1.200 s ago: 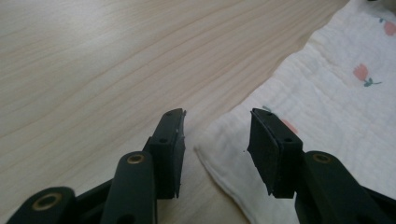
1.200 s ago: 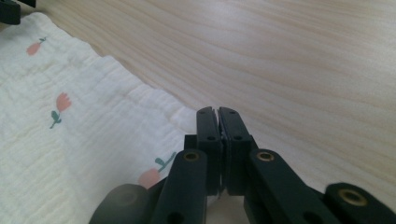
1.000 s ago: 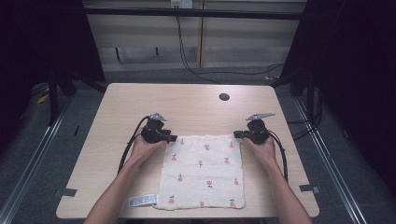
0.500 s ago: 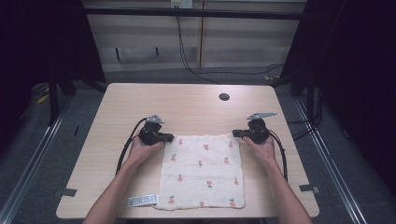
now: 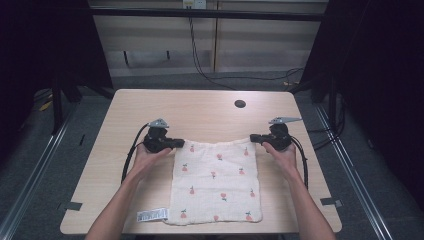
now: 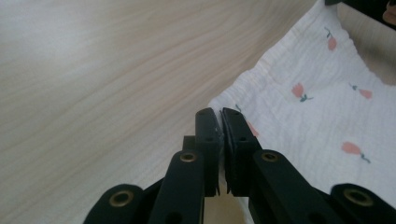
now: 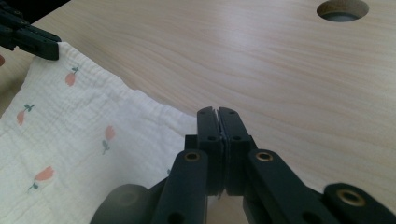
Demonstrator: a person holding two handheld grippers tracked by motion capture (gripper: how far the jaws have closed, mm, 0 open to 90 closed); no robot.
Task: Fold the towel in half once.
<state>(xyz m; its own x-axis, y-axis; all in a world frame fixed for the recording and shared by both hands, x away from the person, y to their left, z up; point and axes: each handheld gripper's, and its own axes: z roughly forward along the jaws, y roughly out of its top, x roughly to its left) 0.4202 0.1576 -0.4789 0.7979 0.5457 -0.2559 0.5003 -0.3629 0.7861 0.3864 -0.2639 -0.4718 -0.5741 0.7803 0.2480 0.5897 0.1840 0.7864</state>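
Two tools [image 5: 181, 143] [image 5: 254, 138] pinch cloth [image 5: 216, 180] corners; high view adds label [image 5: 153, 215]

Cream muslin cloth [image 5: 216, 182] with small red flower print lay spread on the wooden table [image 5: 200, 112], near the front edge. Far edge was raised and sagged in the middle, both far corners lifted. White label [image 5: 153, 215] stuck out flat at front left corner.
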